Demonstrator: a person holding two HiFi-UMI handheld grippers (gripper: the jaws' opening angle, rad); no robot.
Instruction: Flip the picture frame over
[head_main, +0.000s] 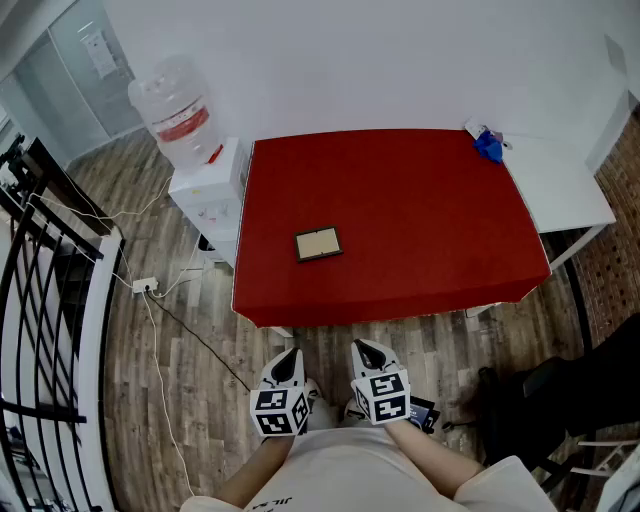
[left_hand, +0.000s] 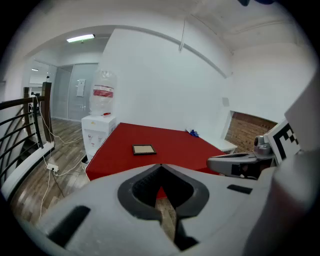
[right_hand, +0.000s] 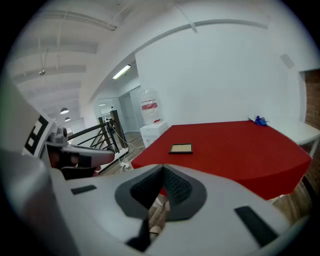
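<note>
Frame: flat on the desk, toward its near left corner.
Left gripper: fingers closed, empty, off the desk's near edge.
Right gripper: fingers closed, empty, beside the left.
Blue item: far right corner.

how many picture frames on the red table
1. The picture frame lies flat on the red table, in its front-left part, on the side nearest the water dispenser. No other frame shows in any view.
</note>
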